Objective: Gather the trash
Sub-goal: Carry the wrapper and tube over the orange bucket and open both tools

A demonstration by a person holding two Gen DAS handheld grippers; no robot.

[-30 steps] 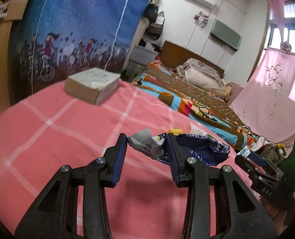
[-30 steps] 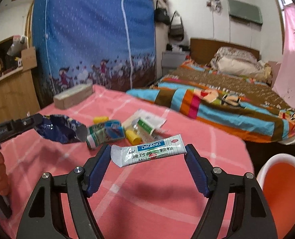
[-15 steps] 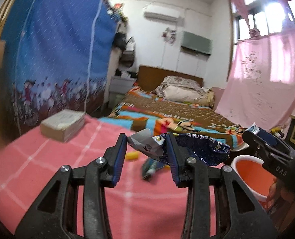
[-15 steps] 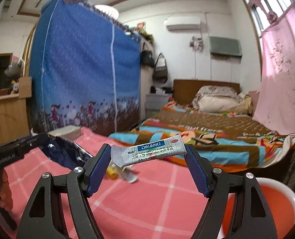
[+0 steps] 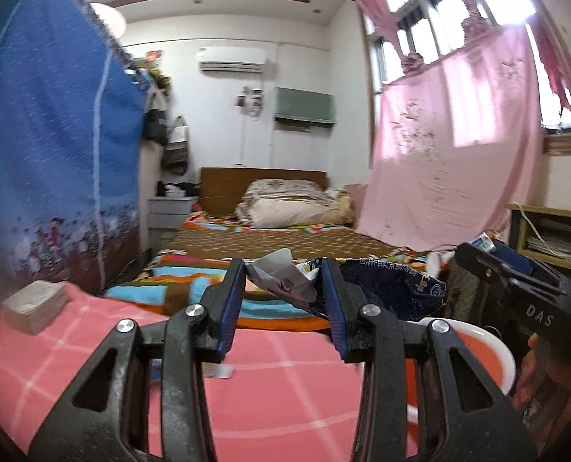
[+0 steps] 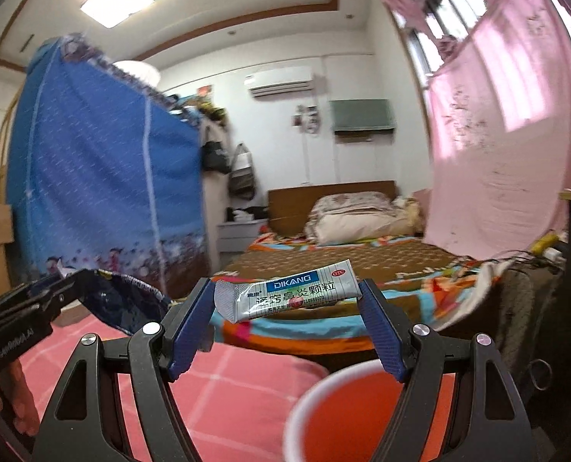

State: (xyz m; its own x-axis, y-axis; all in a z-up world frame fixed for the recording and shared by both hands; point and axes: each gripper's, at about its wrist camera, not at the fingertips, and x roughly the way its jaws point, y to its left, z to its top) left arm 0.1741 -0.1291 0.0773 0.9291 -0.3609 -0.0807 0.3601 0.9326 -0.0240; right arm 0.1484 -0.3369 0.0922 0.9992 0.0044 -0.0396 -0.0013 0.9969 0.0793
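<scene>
My left gripper [image 5: 283,285] is shut on a crumpled dark blue wrapper [image 5: 385,288] with a white torn flap, held above the pink checked table [image 5: 266,396]. My right gripper [image 6: 287,304] is shut on a white DIKANG sachet [image 6: 285,294], held lengthwise between the jaws. An orange bin with a white rim [image 6: 347,415] sits just below and ahead of the right gripper; it also shows in the left wrist view [image 5: 470,350] at lower right. The left gripper and its wrapper [image 6: 123,304] appear at left in the right wrist view. The right gripper [image 5: 509,281] appears at right in the left wrist view.
A thick book [image 5: 35,304] lies at the far left of the table. A small white scrap [image 5: 220,371] lies on the table under the left gripper. Beyond the table edge stand a bed [image 5: 277,242], a blue wardrobe cover [image 5: 54,154] and a pink curtain [image 5: 447,161].
Both grippers have lifted and swung right, away from the trash on the table toward the orange bin. The bin is now close under the right gripper. Both still hold their items.
</scene>
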